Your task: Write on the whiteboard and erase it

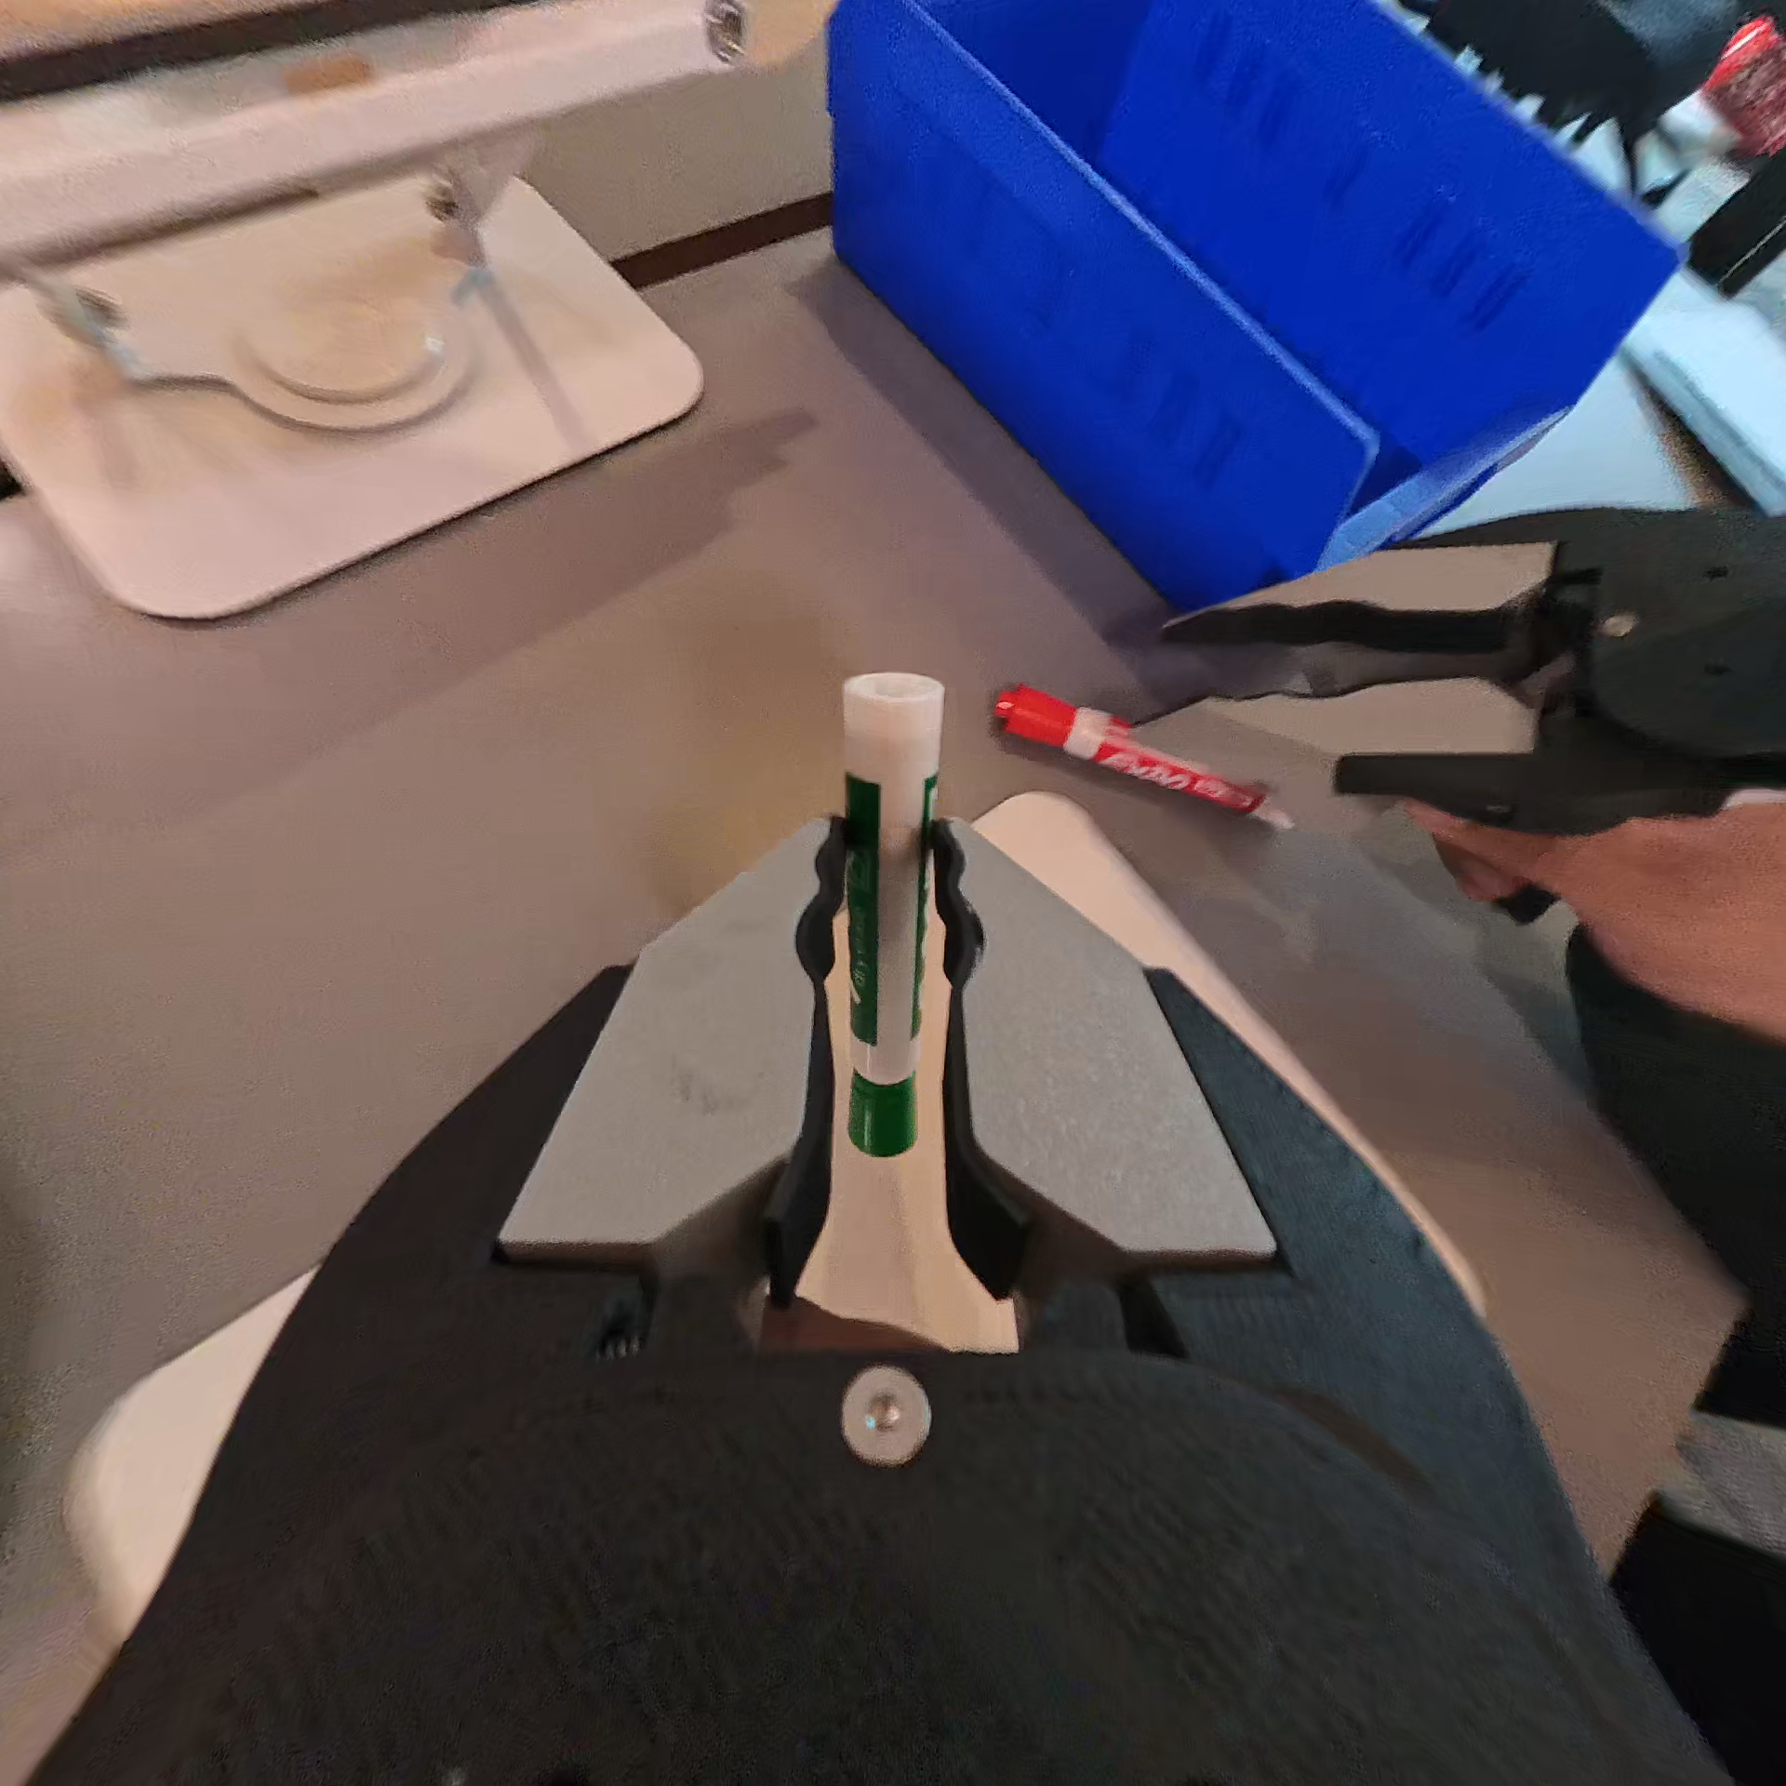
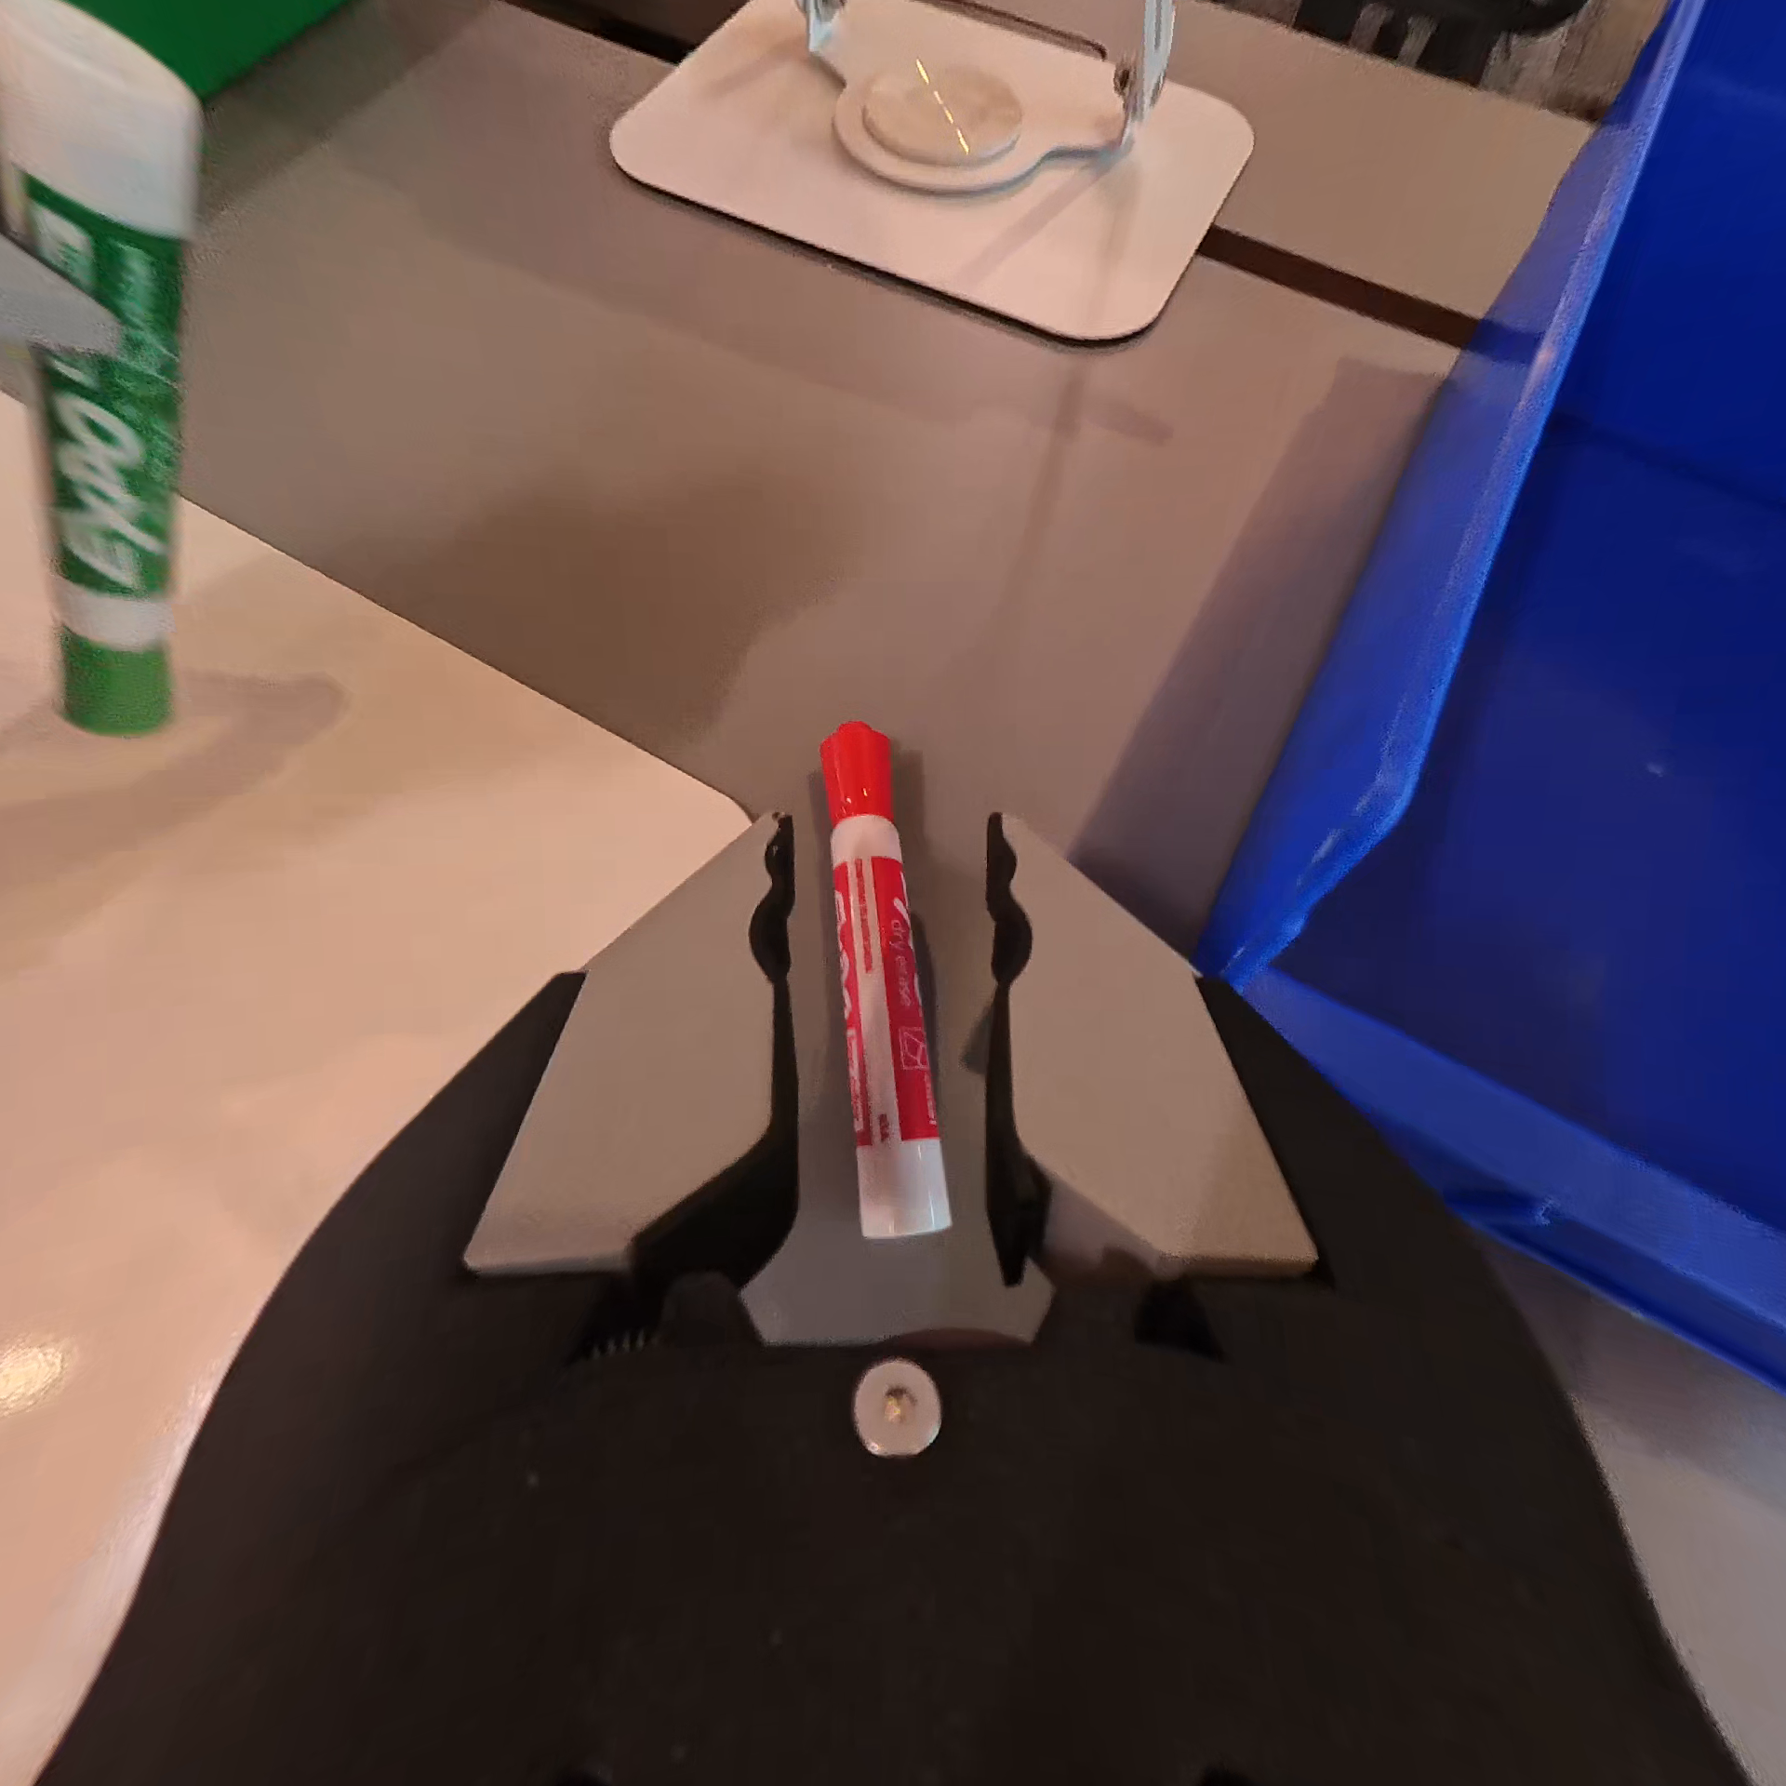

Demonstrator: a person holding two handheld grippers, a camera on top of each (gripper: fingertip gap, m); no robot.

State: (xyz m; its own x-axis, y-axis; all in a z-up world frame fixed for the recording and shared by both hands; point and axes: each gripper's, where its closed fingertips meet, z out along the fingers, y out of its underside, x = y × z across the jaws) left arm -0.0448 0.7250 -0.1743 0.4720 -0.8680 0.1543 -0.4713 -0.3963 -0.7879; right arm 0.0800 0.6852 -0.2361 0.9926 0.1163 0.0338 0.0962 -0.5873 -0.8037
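Note:
My left gripper (image 1: 886, 831) is shut on a green marker (image 1: 884, 908) and holds it upright, cap end down, just above the white whiteboard (image 1: 1082, 870) lying flat on the table. The same marker (image 2: 111, 464) and whiteboard (image 2: 290, 870) show at the left of the right wrist view. A red marker (image 2: 881, 976) lies on the grey table beside the whiteboard's corner. My right gripper (image 2: 889, 831) is open with the red marker between its fingers, not touching it. In the left wrist view the right gripper (image 1: 1160, 676) is at the right, by the red marker (image 1: 1131, 749).
A blue plastic bin (image 1: 1208, 290) stands on the right, close to my right gripper, and also shows in the right wrist view (image 2: 1546, 773). A white base plate with a clear stand (image 2: 937, 164) sits at the back. A person's hand (image 1: 1624, 899) holds the right gripper.

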